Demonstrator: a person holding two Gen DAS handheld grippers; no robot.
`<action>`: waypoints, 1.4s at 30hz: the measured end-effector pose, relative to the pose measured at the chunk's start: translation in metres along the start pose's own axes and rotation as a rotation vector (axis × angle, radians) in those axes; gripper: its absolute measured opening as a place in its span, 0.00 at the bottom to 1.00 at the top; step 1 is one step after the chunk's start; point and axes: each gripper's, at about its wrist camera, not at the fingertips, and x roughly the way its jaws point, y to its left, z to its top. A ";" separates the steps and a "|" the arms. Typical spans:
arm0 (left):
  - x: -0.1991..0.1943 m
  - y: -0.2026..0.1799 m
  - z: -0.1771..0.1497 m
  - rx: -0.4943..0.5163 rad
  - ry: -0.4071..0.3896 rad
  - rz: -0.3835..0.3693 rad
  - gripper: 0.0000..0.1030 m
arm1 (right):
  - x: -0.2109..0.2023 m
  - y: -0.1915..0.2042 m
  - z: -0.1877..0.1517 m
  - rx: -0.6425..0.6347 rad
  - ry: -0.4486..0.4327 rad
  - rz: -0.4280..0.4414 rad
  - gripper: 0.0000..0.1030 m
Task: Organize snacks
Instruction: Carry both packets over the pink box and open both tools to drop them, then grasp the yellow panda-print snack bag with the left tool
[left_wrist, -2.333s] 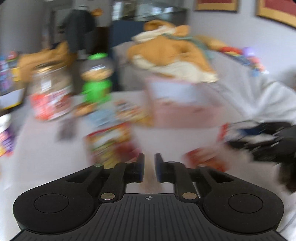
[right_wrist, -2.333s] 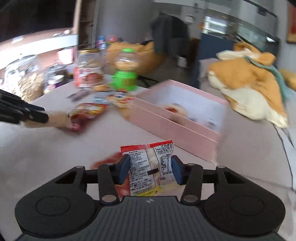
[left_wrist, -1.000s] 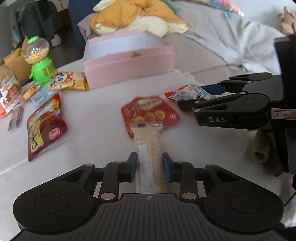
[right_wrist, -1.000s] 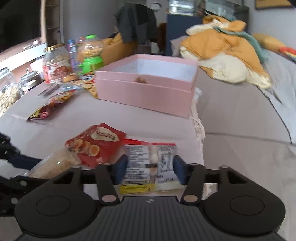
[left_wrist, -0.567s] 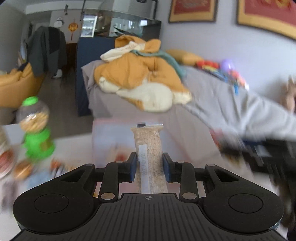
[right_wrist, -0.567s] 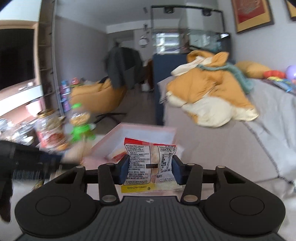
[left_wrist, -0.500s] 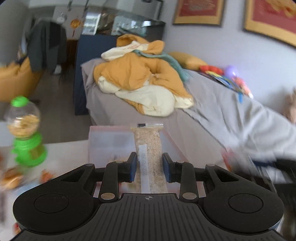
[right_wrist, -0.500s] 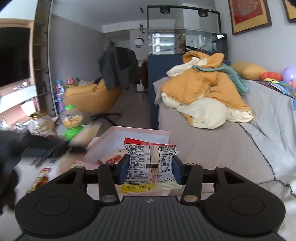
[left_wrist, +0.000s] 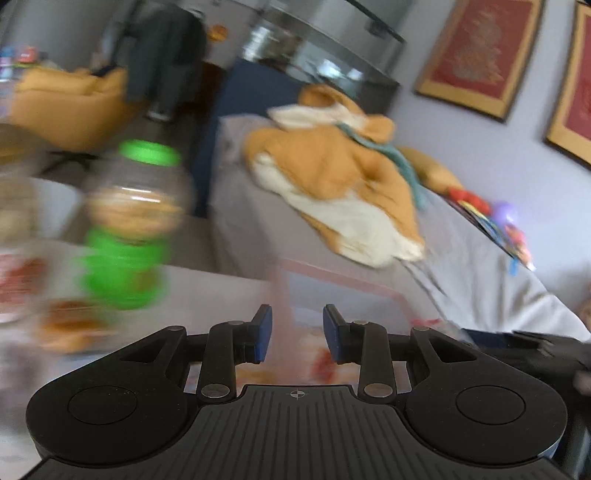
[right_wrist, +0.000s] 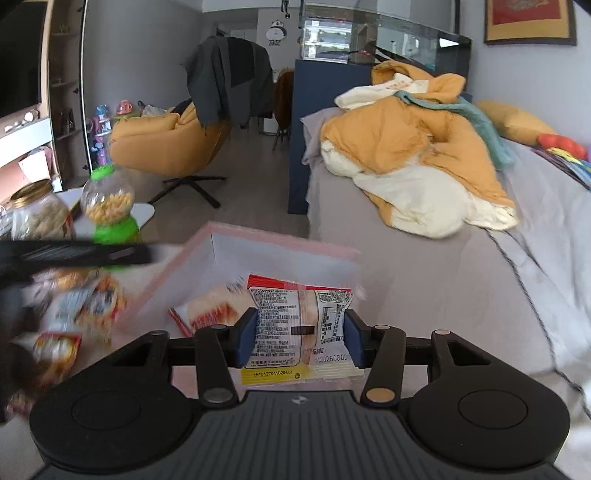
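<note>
Pink box (right_wrist: 280, 240) sits below: right gripper (right_wrist: 301, 338), jaws opening around the snack packet (right_wrist: 301, 325), should release squarely over it; left gripper (left_wrist: 297, 334) narrow, empty

The counter (right_wrist: 155, 273) was a pale surface lying below and to the left of the right tongs (right_wrist: 300, 338). On it, directly ahead of those tongs, sat an open pink box (right_wrist: 280, 243). Left of the box lay several blurred snack packets (right_wrist: 81, 302), and beyond them, further left, stood a green-based candy dispenser (right_wrist: 109, 206) and a gold-lidded jar (right_wrist: 35, 214). In the left wrist view the same dispenser (left_wrist: 133, 225) stood ahead and to the left of the left tongs (left_wrist: 297, 334), heavily smeared. Beyond the box and to the right of the tongs stretched a grey-sheeted bed (right_wrist: 424, 280), with a crumpled orange and cream duvet (right_wrist: 406, 162) lying on it.
</note>
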 end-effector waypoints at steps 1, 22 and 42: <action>-0.015 0.016 -0.002 -0.008 -0.008 0.044 0.34 | 0.015 0.004 0.007 0.003 0.024 -0.002 0.57; -0.052 0.002 -0.079 0.249 0.185 0.166 0.34 | -0.015 0.119 -0.072 -0.172 0.132 0.208 0.62; 0.069 0.011 -0.034 0.279 0.291 0.164 0.26 | -0.021 0.054 -0.098 -0.071 0.056 0.122 0.64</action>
